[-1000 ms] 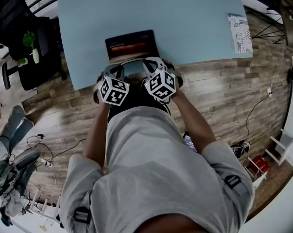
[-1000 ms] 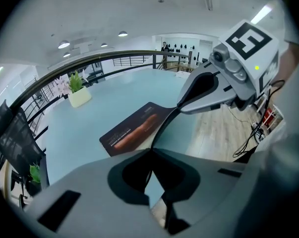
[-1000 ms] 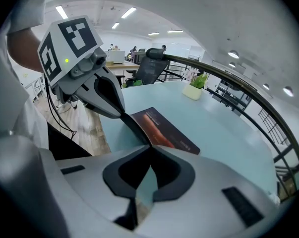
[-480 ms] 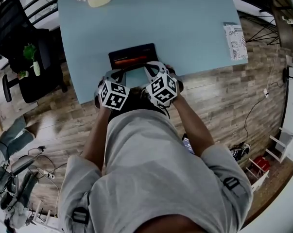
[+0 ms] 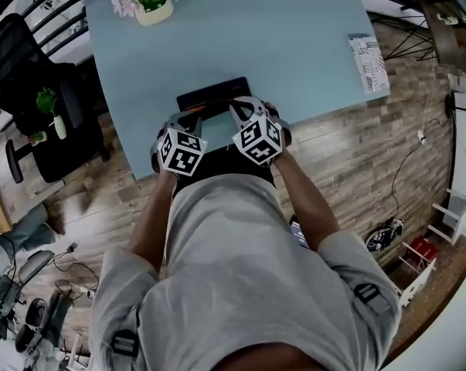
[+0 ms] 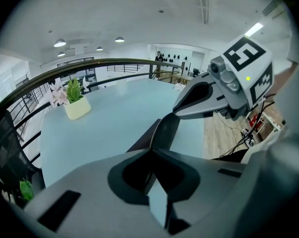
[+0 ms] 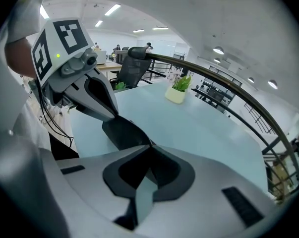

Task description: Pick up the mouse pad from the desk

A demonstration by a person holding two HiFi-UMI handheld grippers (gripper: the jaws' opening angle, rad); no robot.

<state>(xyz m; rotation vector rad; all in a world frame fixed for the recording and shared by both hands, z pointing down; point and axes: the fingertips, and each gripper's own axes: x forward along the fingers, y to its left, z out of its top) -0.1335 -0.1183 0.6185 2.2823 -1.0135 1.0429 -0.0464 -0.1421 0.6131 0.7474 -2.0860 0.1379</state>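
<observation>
Gripping near edge of mouse pad with left gripper and right gripper, both clamped on it, at front edge of the bench.

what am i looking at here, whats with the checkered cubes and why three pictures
No robot here: a person stands at a light blue desk holding a clamp-like gripper in each hand; the patterned cubes are part of those. The top-down picture comes from a camera on the person's head. The other two come from cameras on the left gripper and right gripper, looking along their jaws. Both are shut on the near edge of a dark mouse pad. A flower pot and a printed sheet also sit on the desk.
</observation>
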